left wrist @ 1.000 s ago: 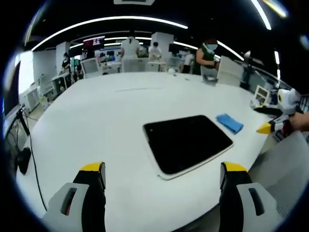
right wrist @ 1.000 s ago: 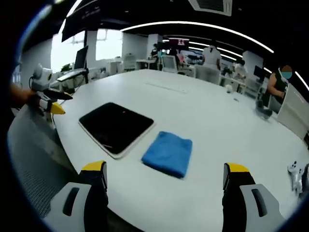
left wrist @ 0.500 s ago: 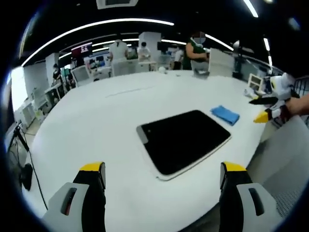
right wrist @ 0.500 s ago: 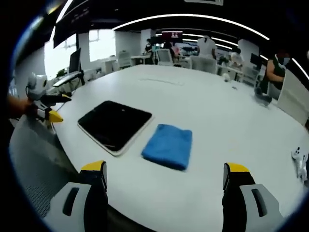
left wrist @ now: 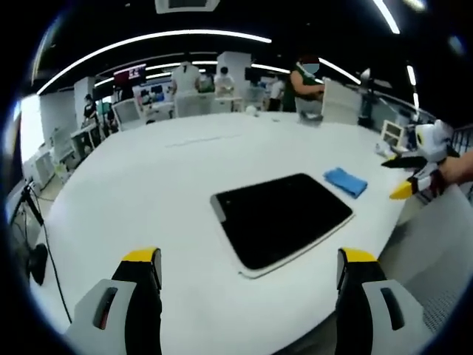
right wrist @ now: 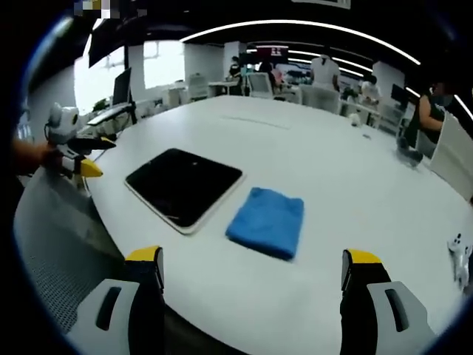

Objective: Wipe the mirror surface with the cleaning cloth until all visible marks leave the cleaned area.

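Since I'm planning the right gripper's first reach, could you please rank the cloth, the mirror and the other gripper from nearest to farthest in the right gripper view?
1. The blue cloth, folded on the table straight ahead.
2. The mirror, flat beside the cloth, ahead and to the left.
3. The left gripper, at the table's far-left edge, beyond the mirror.

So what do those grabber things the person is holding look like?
Each gripper has two chunky jaws, black with yellow tips and pale grey side covers with a dark slot. The left gripper and right gripper look the same. From the side, the tips look like pointy yellow beaks.
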{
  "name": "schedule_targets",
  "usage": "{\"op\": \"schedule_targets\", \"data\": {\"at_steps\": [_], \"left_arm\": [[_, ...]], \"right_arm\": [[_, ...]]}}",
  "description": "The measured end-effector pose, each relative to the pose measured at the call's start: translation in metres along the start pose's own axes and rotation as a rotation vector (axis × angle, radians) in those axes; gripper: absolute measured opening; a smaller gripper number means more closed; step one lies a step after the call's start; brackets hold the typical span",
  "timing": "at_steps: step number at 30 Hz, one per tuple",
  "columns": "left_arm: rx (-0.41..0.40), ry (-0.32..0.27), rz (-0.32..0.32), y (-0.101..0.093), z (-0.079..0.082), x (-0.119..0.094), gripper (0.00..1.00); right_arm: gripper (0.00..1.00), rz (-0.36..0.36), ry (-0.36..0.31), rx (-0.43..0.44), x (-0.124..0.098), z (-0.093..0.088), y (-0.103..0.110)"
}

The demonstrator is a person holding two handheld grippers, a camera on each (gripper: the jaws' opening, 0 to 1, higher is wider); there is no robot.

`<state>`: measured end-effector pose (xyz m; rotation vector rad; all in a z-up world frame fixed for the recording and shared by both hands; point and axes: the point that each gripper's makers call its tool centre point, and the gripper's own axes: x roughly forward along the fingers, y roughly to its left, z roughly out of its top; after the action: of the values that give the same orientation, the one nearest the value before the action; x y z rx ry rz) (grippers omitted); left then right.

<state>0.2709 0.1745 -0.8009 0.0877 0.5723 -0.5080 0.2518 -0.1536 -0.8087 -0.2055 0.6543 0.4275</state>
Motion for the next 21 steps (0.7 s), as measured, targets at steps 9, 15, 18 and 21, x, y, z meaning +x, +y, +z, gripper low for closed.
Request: {"op": "schedule_targets", "data": {"at_steps": [9,15,18,21], "left_arm": [[-0.037,-0.020,0.014,0.004,0.002,-0.001,0.99],[-0.023,0.001,0.001,0.000,-0.001,0.000,0.99],[-0.027,-0.003,-0.002,-0.001,0.000,0.000,0.99],[-0.012,-0.003,0.006,0.001,0.000,0.000,0.99]], "right_arm": [[1.00,0.004,-0.014,-0.001,0.001,0.004,0.000],[1.00,-0.013,-0.028,0.013,0.002,0.005,-0.005],[1.00,-0.023,-0.042,0.031,-0.001,0.007,-0.006],[1.00,-0.038,-0.064,0.042,-0.003,0.010,-0.011]]}}
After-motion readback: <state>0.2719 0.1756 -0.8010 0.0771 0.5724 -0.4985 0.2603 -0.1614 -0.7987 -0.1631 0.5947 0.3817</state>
